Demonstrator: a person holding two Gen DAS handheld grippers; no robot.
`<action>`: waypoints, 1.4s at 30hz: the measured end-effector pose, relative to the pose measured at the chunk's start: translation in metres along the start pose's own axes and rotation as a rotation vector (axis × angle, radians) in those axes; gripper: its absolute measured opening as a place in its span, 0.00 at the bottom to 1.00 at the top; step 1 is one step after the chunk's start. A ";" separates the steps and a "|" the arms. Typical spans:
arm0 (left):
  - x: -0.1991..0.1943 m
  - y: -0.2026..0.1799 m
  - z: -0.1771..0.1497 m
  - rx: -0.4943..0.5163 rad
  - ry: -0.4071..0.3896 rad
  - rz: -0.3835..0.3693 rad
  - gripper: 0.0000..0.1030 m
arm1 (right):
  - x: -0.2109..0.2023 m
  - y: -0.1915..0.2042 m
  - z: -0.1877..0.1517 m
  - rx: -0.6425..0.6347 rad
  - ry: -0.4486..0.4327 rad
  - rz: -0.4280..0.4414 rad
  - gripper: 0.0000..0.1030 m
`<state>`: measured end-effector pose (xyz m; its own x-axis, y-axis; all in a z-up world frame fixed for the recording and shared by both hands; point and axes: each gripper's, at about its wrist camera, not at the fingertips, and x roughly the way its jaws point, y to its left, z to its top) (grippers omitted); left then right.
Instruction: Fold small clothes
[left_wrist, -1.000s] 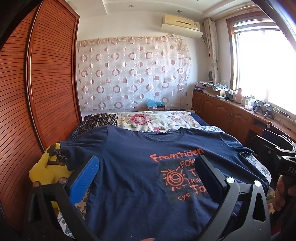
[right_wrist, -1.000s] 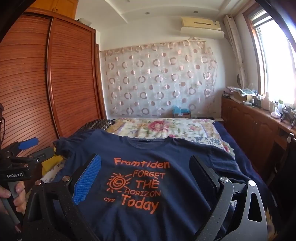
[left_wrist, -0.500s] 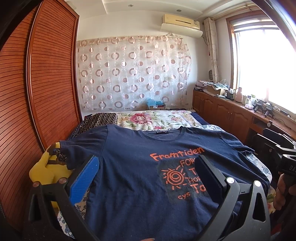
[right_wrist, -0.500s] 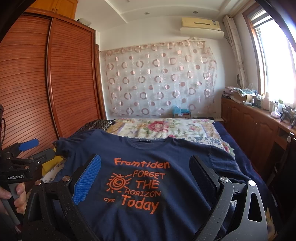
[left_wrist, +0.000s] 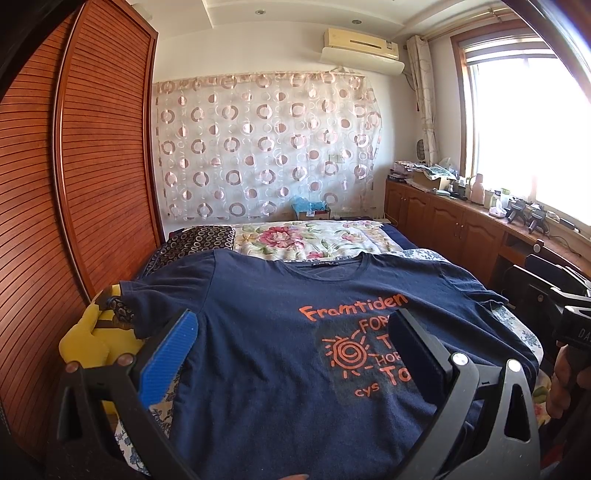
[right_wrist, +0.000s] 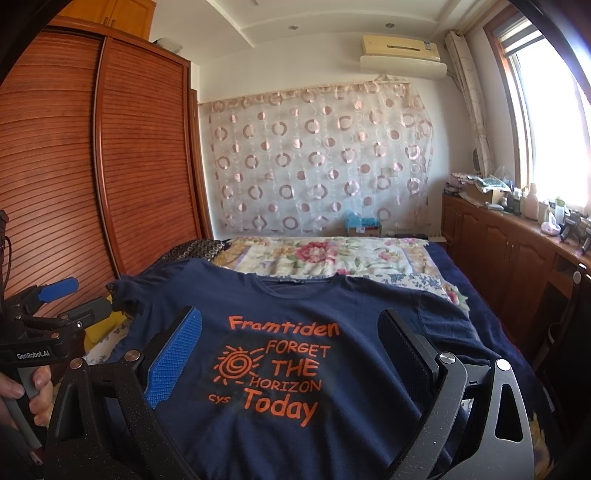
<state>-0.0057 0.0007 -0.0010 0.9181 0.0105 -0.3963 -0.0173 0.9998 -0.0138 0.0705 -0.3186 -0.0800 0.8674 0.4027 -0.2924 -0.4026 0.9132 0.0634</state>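
lying flat and face up on the bed (left_wrist: 413, 254), the navy blue cotton t-shirt with orange lettering (right_wrist: 295, 369) is fully spread, both sleeves out, no fold made yet. i judge the task is at its very start: sleeves, sides and the hem-to-collar fold all remain. my left tool (left_wrist: 291, 354) hangs over the shirt's lower left part, spread wide, gripping nothing. my right tool (right_wrist: 291, 350) hangs over the print, equally wide and empty. a yellow plush toy (left_wrist: 88, 339) sits beside the left sleeve, by the slatted wooden wardrobe (left_wrist: 92, 184).
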 end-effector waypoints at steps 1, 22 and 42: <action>0.001 0.000 0.000 0.000 0.000 0.001 1.00 | 0.000 0.000 0.000 0.000 0.000 0.000 0.95; -0.001 -0.001 0.002 0.005 -0.002 0.006 1.00 | 0.000 0.000 0.000 0.002 -0.002 0.002 0.95; -0.003 -0.001 0.005 0.008 0.000 0.007 1.00 | 0.002 0.001 -0.002 0.002 -0.002 0.004 0.95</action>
<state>-0.0064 -0.0003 0.0045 0.9180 0.0179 -0.3962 -0.0211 0.9998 -0.0039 0.0710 -0.3174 -0.0820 0.8663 0.4062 -0.2907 -0.4052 0.9118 0.0664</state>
